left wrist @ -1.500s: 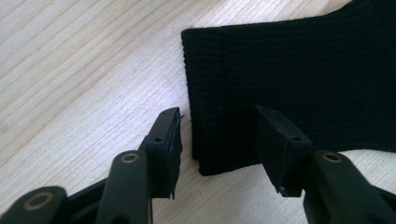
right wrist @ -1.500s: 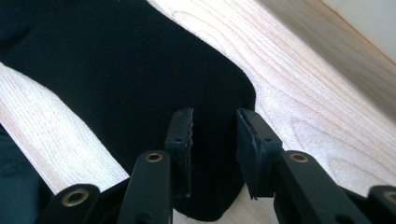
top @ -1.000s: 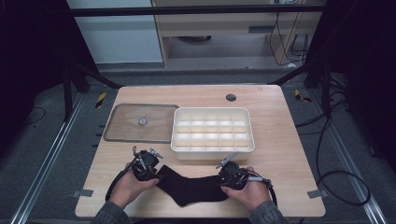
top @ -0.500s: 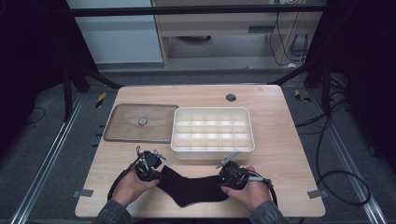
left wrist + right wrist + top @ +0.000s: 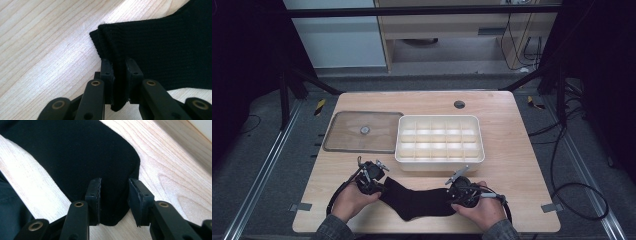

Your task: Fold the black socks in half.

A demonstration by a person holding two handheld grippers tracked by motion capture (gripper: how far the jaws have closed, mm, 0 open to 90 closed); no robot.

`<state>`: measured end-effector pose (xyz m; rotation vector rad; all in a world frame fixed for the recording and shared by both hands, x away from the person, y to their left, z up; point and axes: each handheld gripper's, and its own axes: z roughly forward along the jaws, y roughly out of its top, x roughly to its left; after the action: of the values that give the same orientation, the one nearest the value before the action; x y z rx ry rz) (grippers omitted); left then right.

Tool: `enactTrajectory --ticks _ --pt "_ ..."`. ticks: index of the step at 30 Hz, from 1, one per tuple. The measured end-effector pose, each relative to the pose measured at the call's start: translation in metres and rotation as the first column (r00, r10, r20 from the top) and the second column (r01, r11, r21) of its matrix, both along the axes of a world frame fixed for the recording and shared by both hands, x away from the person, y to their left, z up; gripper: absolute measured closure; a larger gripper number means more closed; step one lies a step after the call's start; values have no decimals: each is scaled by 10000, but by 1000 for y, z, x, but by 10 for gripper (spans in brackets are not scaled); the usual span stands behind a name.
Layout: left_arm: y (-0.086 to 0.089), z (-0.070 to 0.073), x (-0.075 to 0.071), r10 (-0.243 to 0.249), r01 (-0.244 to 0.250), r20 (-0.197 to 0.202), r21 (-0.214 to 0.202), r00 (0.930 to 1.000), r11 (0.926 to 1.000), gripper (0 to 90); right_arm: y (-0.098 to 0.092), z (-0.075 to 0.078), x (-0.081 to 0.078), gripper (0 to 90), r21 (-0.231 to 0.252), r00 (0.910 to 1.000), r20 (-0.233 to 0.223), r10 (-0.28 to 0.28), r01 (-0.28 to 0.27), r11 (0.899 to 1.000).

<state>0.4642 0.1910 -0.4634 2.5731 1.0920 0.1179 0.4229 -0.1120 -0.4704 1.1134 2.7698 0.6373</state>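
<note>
Our left gripper (image 5: 119, 72) had just been closing and now pinched the cuff edge of the black sock (image 5: 414, 200); our right gripper (image 5: 114, 195) stood half open around the toe, not clearly pressing; so the sock lay stretched flat at the table's (image 5: 522, 150) near edge, in front of the white divided box (image 5: 439, 159).

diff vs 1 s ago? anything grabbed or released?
The left gripper has just been closing, and its jaws now pinch the cuff edge of the black sock. The right gripper straddles the toe end as before, with a gap beside one pad; a firm grip can't be confirmed. Hands, sock, divided tray and clear lid stay where they were.
</note>
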Motion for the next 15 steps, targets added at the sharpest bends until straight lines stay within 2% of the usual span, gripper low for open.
enactTrajectory --ticks 15 --pt "16 8 1 203 -201 39 -368 9998 9991 788 3 -1 1 646 -38 10000 -9 27 -27 10000"
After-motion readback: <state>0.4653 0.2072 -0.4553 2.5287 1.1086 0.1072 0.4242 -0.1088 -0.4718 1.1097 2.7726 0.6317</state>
